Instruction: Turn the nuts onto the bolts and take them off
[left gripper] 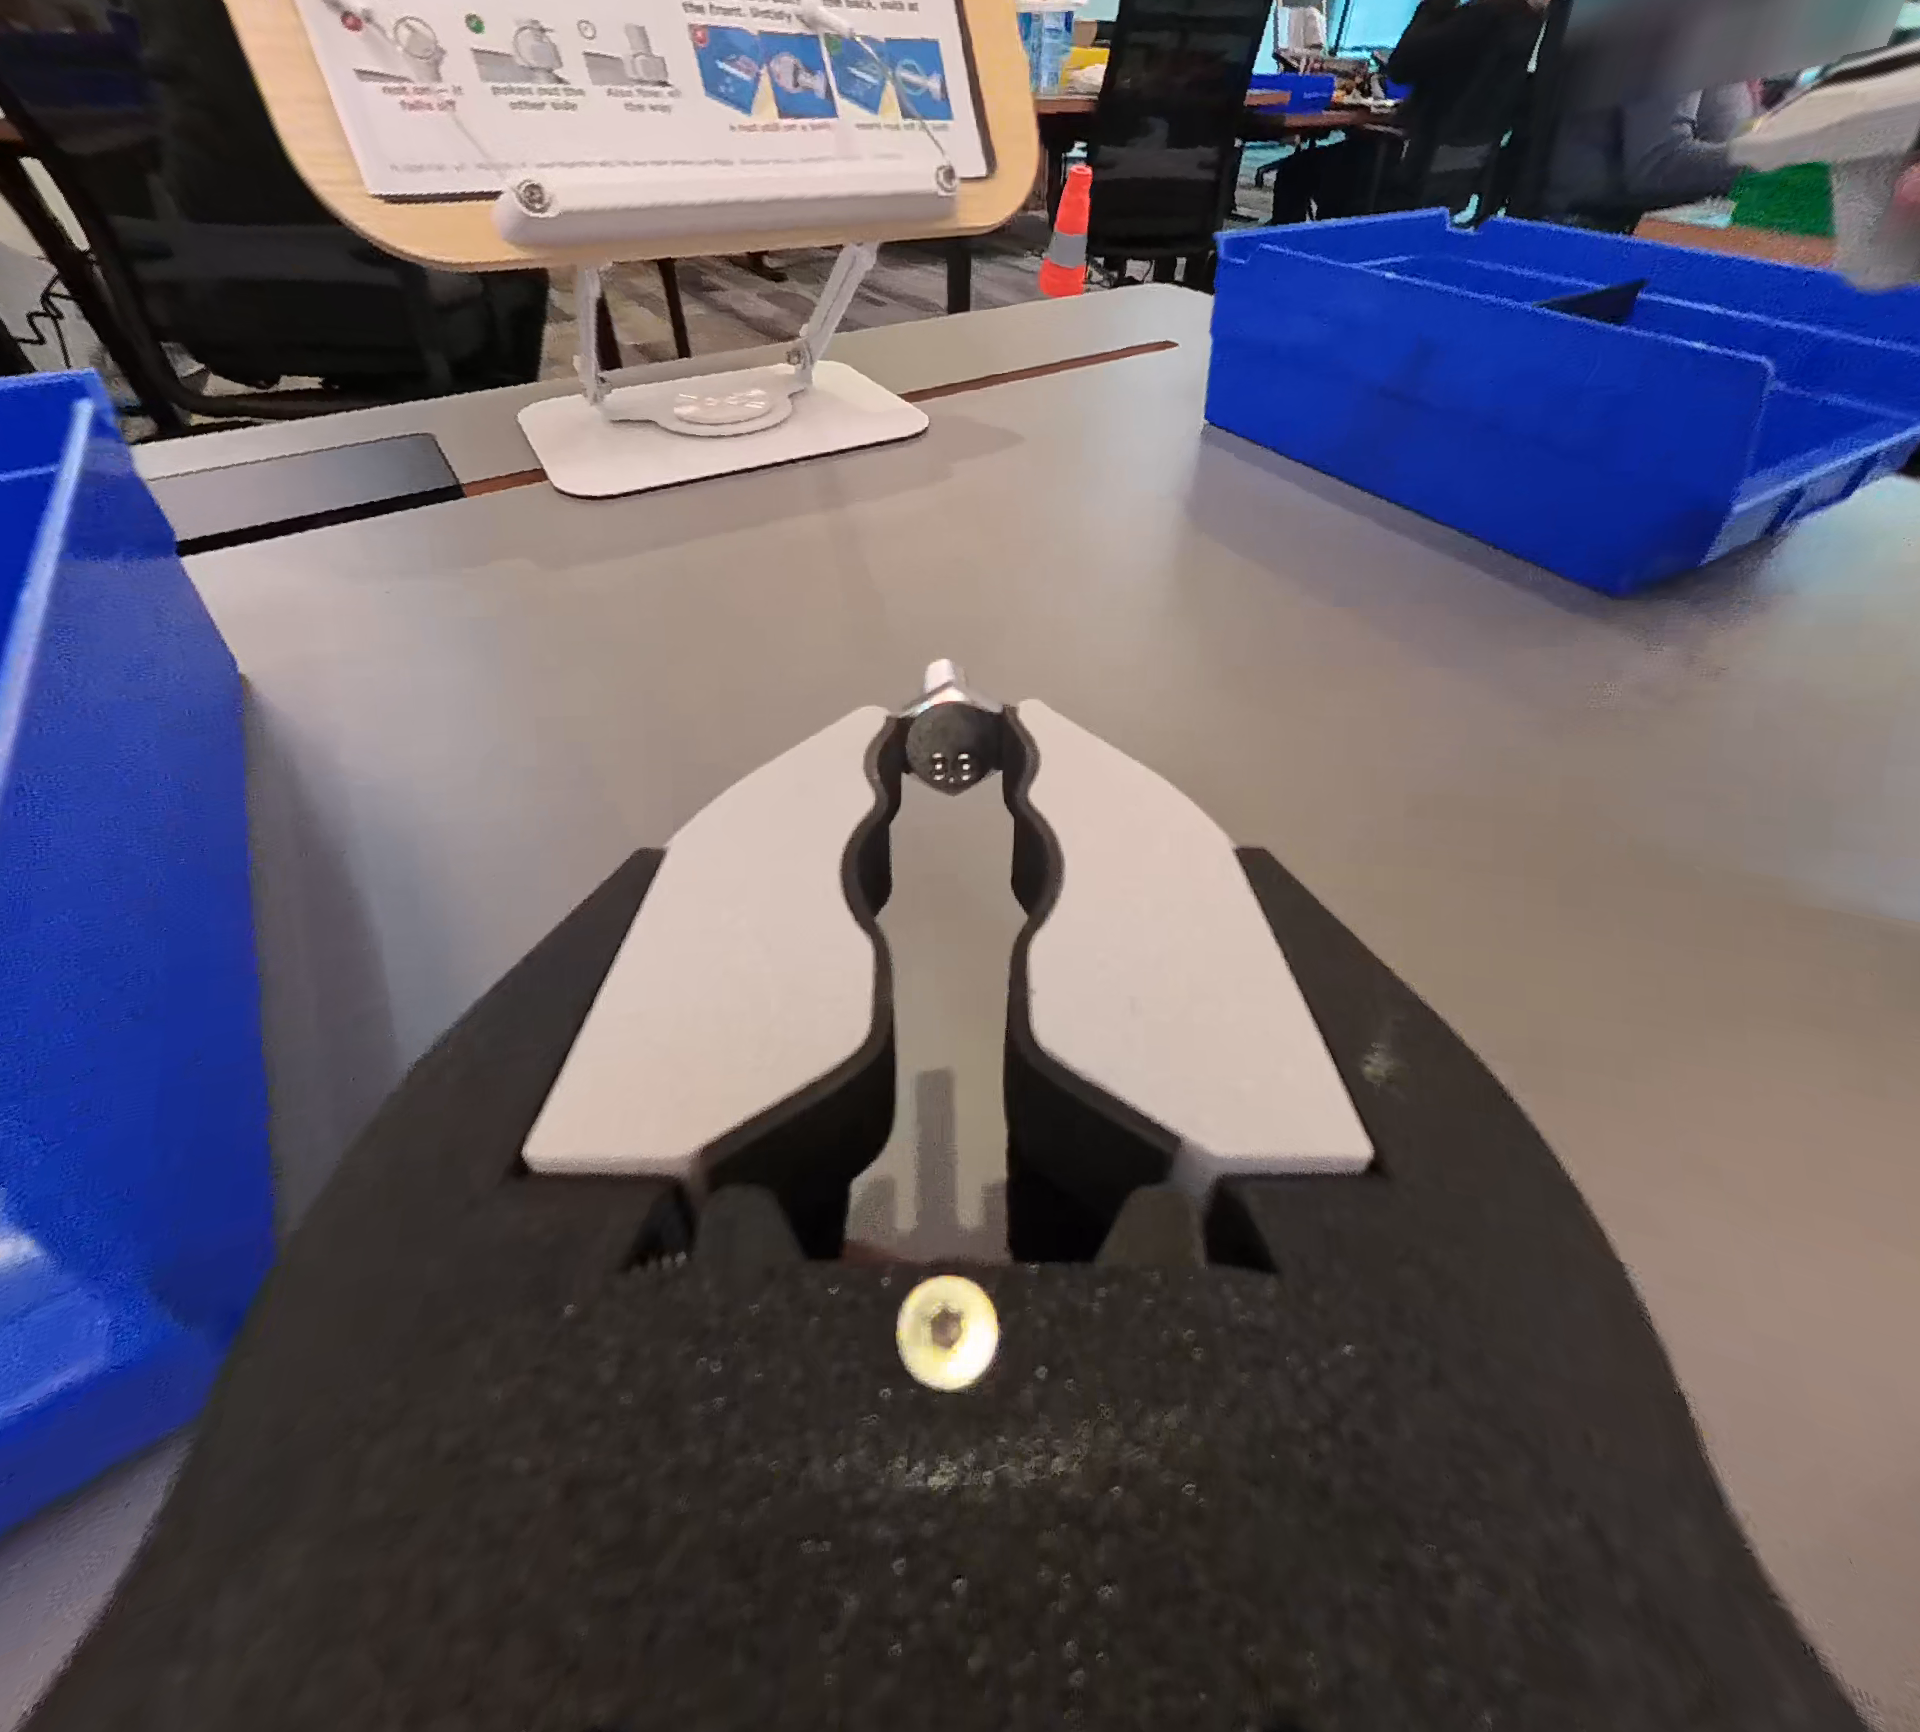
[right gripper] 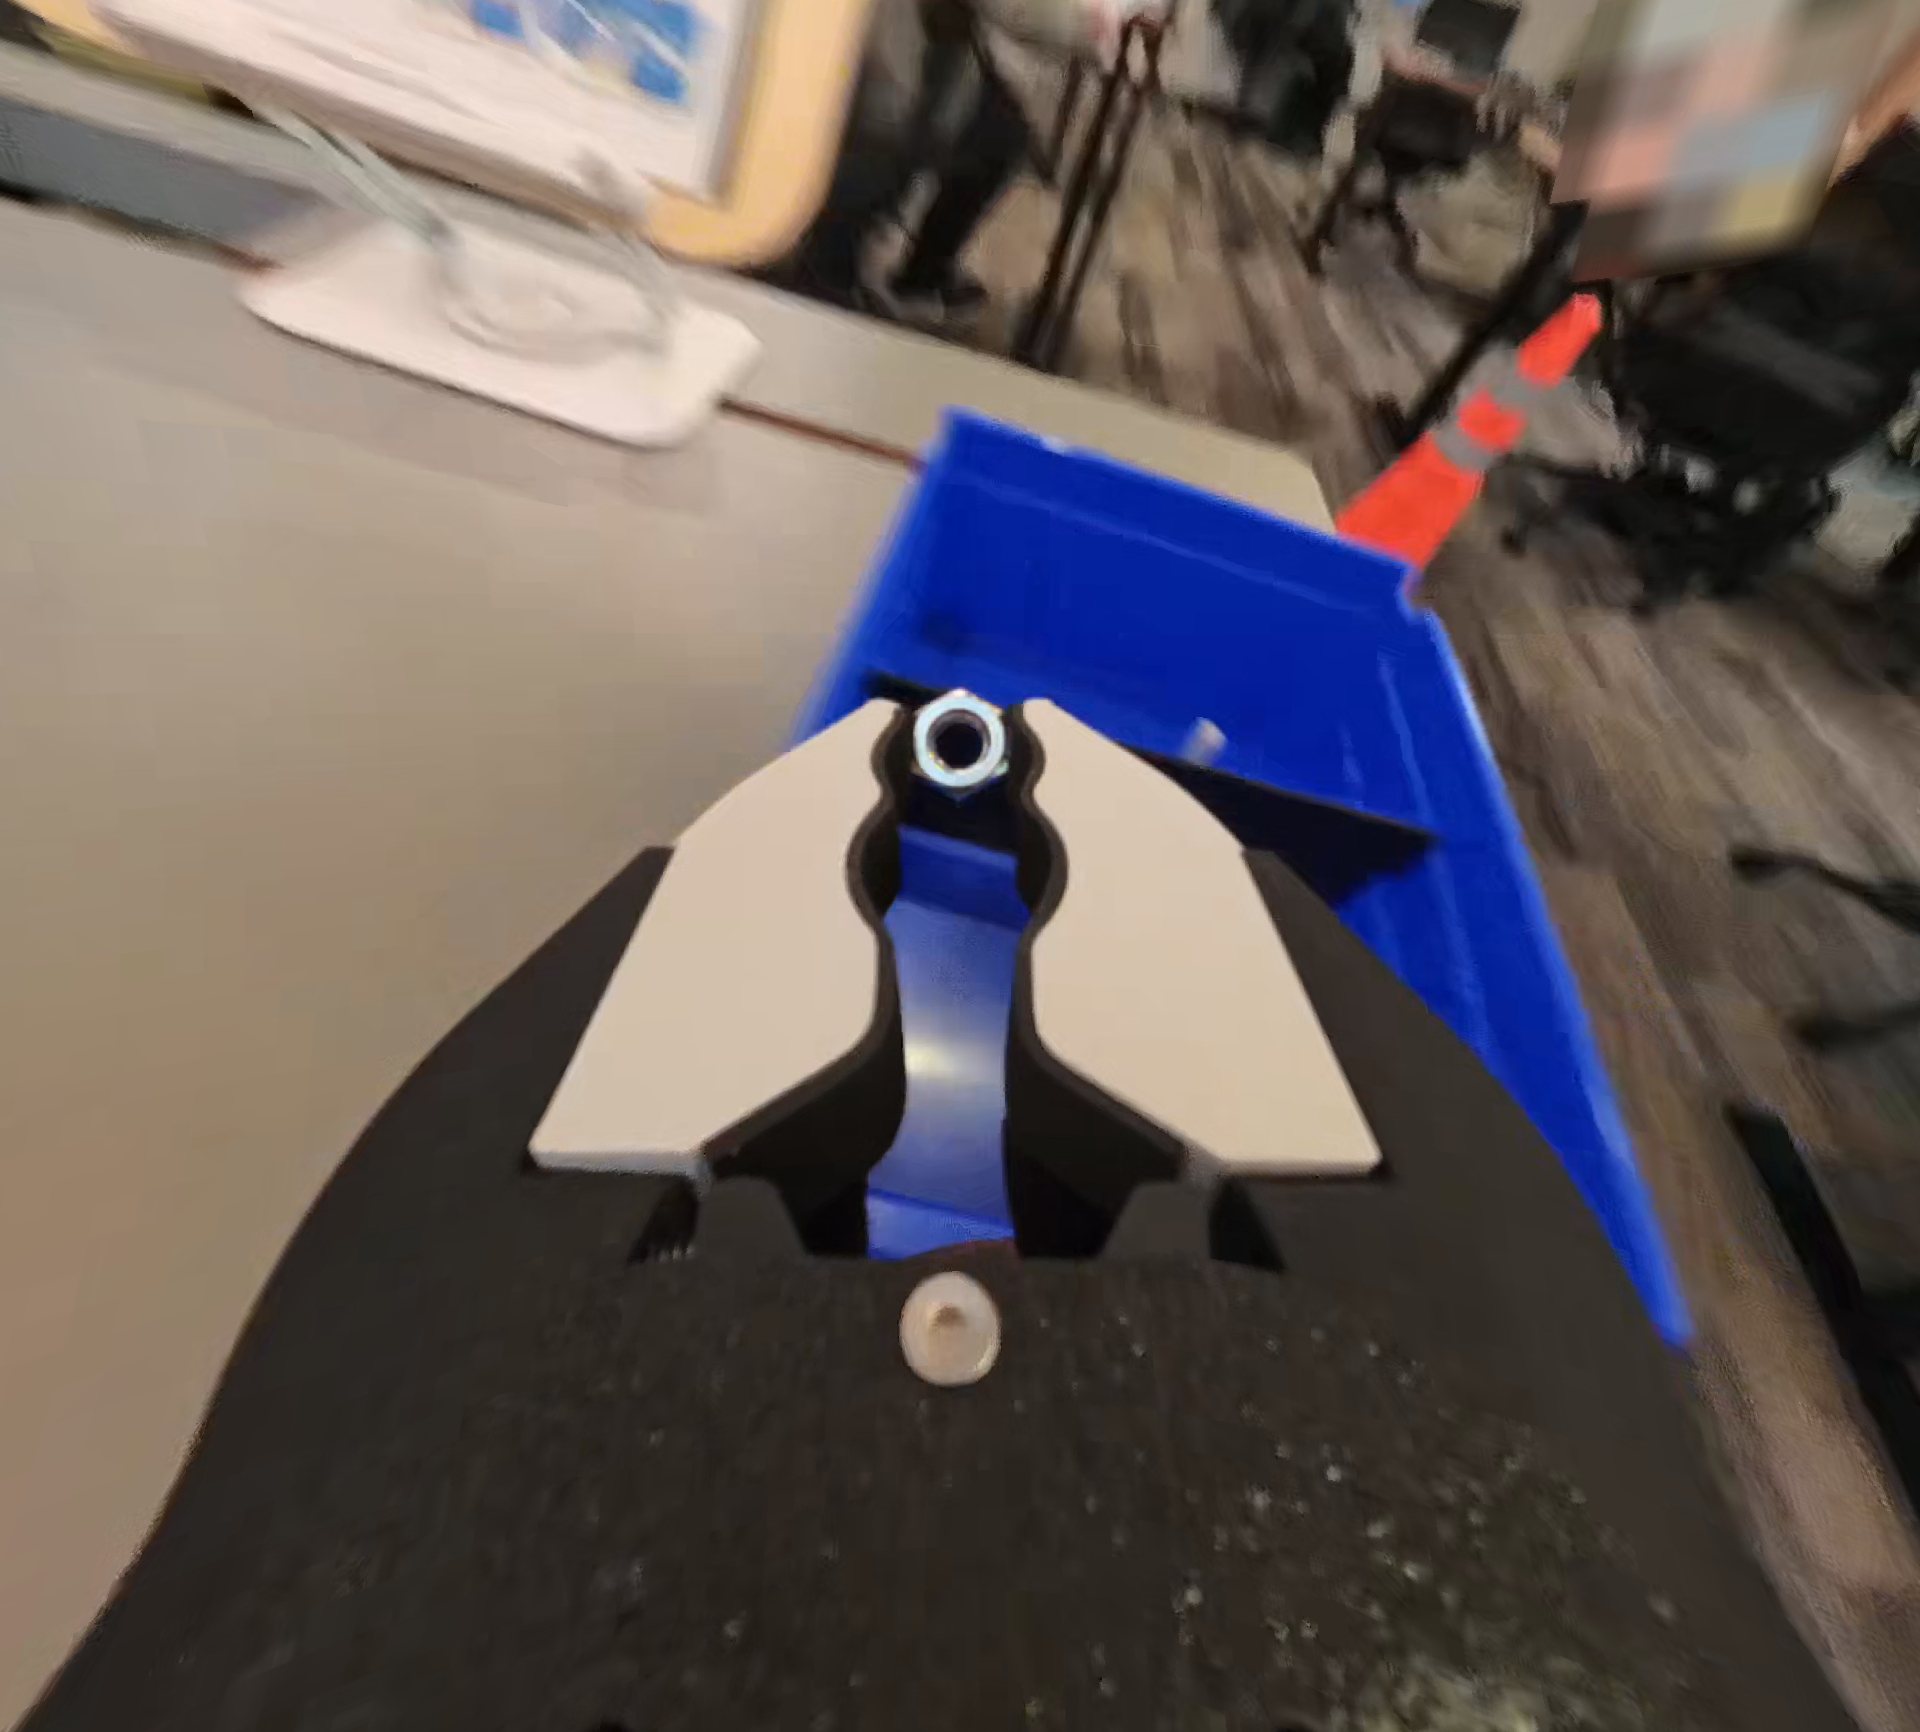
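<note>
Left wrist view, left to right. Blue plastic bin, left one (left gripper: 94, 903), at the frame's left edge on the grey tabletop (left gripper: 1299, 747); its contents are out of sight. Behind it, centre-left, a white-based stand (left gripper: 722, 425) carries a wood-edged board with a printed instruction sheet (left gripper: 623, 9). At centre, the left gripper (left gripper: 951, 747), grey fingers with black inner pads, is closed down to a narrow gap at the tips and clamps a dark hex-headed steel bolt (left gripper: 943, 742). Bolt head faces the camera; the bright threaded shank points away, just clear of the tips, above bare table. No nut visible on that shank. To the right, a second blue plastic bin with a black divider (left gripper: 1507, 425) sits on the table, well apart from the left gripper. At the top right edge a blurred grey-white shape, probably the other gripper, hangs over that bin; too smeared to read.

Right wrist view, heavily motion-blurred. Stand and board at upper left. At centre, the right gripper (right gripper: 958, 747) is likewise nearly closed, tips pinching a small silver hex nut (right gripper: 958, 745), bore facing the camera. The nut is held over the near edge of the divided blue bin (right gripper: 1195, 602). A small pale item lies inside that bin; kind unclear. An orange traffic cone (right gripper: 1475, 446) stands on the floor beyond.
</note>
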A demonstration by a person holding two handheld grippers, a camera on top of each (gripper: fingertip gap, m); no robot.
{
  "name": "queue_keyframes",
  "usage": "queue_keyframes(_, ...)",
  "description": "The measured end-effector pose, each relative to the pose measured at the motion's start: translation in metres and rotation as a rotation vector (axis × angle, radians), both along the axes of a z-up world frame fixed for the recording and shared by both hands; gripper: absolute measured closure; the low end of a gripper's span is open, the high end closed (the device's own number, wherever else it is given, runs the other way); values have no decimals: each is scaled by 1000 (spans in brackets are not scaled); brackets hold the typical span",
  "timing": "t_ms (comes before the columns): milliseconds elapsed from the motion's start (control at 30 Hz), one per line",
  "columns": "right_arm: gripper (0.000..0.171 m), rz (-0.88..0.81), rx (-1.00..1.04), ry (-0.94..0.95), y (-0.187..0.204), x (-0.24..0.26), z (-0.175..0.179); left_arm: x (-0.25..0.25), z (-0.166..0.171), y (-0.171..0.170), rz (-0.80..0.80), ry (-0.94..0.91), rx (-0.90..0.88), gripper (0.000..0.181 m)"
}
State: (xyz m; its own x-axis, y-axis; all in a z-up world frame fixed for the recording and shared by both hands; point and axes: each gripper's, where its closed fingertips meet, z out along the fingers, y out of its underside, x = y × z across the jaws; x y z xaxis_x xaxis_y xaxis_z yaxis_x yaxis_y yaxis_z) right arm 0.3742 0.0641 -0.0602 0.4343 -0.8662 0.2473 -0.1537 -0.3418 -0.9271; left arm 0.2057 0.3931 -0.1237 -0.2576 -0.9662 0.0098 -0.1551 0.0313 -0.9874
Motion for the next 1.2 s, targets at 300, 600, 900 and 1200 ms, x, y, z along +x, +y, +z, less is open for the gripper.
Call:
queue_keyframes(300,153,-106,-240,573,-111,65,-122,0,0,0,-15,7,-23,164)
queue_keyframes(600,153,-156,-269,775,-117,63,-151,2,-7,-7,-20,33,39,164)
queue_keyframes(900,146,-191,-226,694,-116,66,-139,1,-9,-10,-31,37,66,164)
queue_keyframes(1200,140,340,246,11,59,-37,11,2,-8,-7,-21,41,46,164)
